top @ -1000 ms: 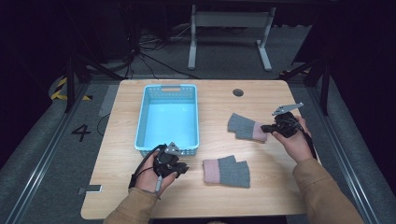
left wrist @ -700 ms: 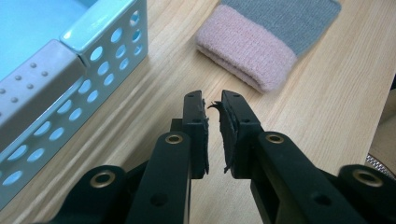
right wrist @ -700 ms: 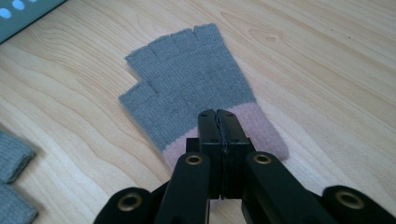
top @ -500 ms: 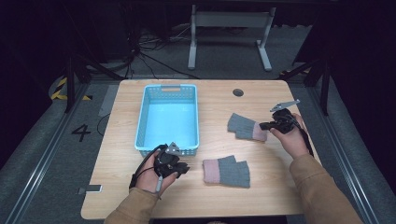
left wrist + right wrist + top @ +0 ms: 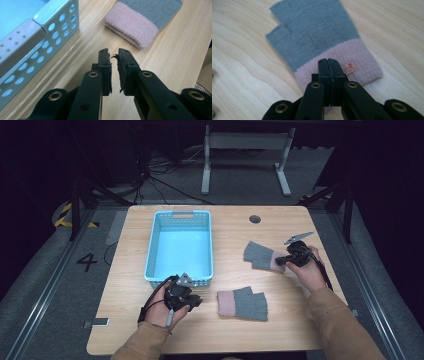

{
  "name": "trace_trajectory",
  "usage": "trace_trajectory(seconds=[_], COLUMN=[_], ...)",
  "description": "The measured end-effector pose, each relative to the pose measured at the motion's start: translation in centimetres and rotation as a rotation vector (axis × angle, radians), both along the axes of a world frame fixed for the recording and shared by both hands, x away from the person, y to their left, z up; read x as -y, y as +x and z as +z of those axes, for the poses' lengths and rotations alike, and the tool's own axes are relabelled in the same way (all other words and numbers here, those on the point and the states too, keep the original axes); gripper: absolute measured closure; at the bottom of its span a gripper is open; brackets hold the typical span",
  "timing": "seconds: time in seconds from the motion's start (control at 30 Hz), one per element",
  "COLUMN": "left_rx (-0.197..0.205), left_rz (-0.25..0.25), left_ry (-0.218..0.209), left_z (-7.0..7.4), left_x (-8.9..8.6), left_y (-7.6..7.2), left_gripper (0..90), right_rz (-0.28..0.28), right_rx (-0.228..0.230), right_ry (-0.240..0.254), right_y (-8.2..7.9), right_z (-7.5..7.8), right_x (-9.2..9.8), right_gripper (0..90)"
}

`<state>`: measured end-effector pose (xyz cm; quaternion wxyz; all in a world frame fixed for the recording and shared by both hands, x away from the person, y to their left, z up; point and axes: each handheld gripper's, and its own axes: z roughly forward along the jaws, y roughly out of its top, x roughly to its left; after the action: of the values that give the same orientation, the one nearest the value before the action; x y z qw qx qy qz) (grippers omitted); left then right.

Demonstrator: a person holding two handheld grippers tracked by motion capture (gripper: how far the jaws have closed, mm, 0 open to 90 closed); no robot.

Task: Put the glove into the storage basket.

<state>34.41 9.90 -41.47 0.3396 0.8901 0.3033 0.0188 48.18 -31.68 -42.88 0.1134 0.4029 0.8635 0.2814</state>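
Observation:
Two grey fingerless gloves with pink cuffs lie flat on the wooden table. The far glove [image 5: 259, 255] [image 5: 312, 32] is at the right. My right gripper [image 5: 280, 262] [image 5: 328, 62] hovers over its pink cuff with the jaws pressed together and nothing between them. The near glove [image 5: 242, 303] [image 5: 130, 30] lies near the front, cuff pointing left. My left gripper [image 5: 196, 301] [image 5: 113, 53] rests low over the table just left of that cuff, apart from it. Its jaws stand a narrow gap apart and hold nothing.
A light blue perforated basket [image 5: 152, 255] [image 5: 57, 27] stands at the left middle of the table [image 5: 235, 335], close behind my left gripper. A round cable hole [image 5: 255, 219] sits near the far edge. A metal table leg frame [image 5: 245, 150] stands on the floor beyond.
My right gripper has sunk a little toward the far glove's pink cuff. The left hand has stayed put.

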Motion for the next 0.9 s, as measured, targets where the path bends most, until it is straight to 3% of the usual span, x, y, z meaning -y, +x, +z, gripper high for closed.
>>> trace_trajectory(seconds=[0.07,0.37,0.63,0.7,0.77,0.9], left_rx=[0.0,-0.001,0.003,0.004,0.005,0.003], left_rz=[-0.001,-0.01,-0.007,-0.008,-0.009,-0.005], left_ry=[0.001,0.006,0.002,0.001,0.0,0.0], left_z=[0.0,0.0,0.0,0.0,0.1,0.1], left_x=[0.0,0.3,0.2,0.2,0.1,0.1], left_y=[0.0,0.0,-0.1,-0.1,-0.1,0.0], left_gripper=[81.0,81.1,81.3,81.3,81.2,81.4], right_rz=[0.016,0.078,0.132,0.129,0.092,-0.003], right_rx=[-0.002,-0.024,-0.022,-0.013,0.018,0.029], right_ry=[-0.016,-0.002,0.013,0.015,0.04,0.015], right_y=[-0.5,-2.0,-2.2,-2.2,-2.2,-1.8], right_z=[0.0,-0.1,-0.2,-0.1,0.6,0.6], right_x=[-0.5,-2.6,-4.6,-4.7,-3.7,-1.3], right_gripper=[90.0,90.0,90.0,90.0,90.0,90.0])
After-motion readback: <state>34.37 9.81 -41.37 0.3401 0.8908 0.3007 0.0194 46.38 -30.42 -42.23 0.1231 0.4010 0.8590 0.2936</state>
